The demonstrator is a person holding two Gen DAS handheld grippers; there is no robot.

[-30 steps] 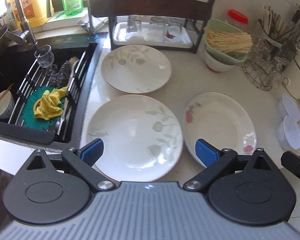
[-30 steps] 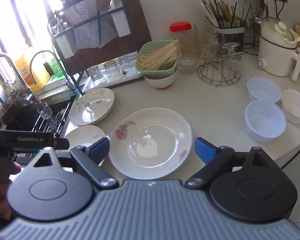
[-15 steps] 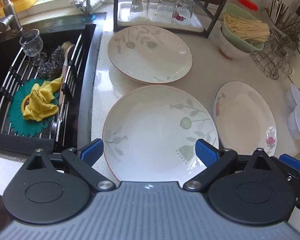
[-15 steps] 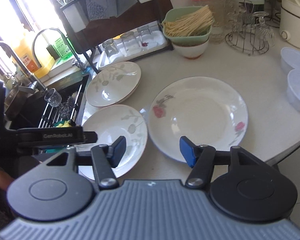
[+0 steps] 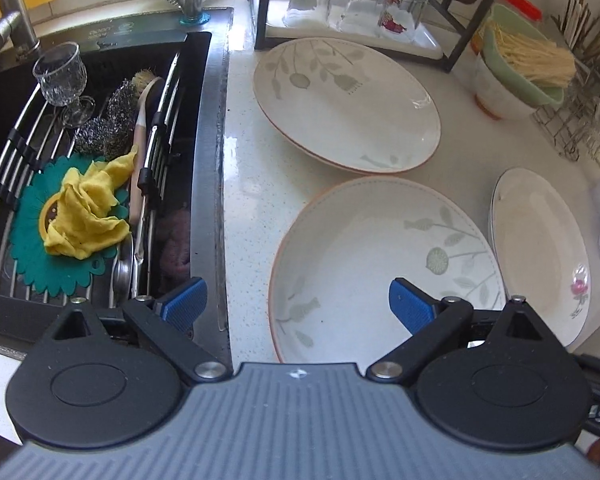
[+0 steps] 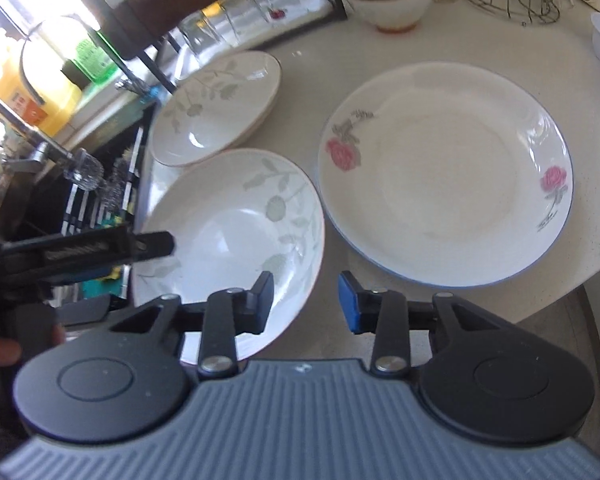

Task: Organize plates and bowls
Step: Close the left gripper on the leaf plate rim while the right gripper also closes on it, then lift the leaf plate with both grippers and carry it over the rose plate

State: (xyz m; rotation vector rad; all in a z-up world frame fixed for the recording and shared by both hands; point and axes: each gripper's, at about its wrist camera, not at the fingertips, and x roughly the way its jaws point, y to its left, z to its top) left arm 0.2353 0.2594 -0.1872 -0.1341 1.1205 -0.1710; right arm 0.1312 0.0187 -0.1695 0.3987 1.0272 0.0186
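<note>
Left gripper (image 5: 298, 304) released, spread wide over near leaf plate (image 5: 384, 264); right gripper (image 6: 306, 298) released, straddling its right rim beside rose plate (image 6: 446, 172).

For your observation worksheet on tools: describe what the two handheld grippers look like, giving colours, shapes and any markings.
Both match. The left gripper and right gripper each have black linkage arms with silver pivot pins, blue ribbed pads on the fingertips, two round black housings with a circular inset, and a grey ribbed body between them. Seen side-on from the right wrist view, the left gripper is a black bar with blurred pale lettering.
</note>
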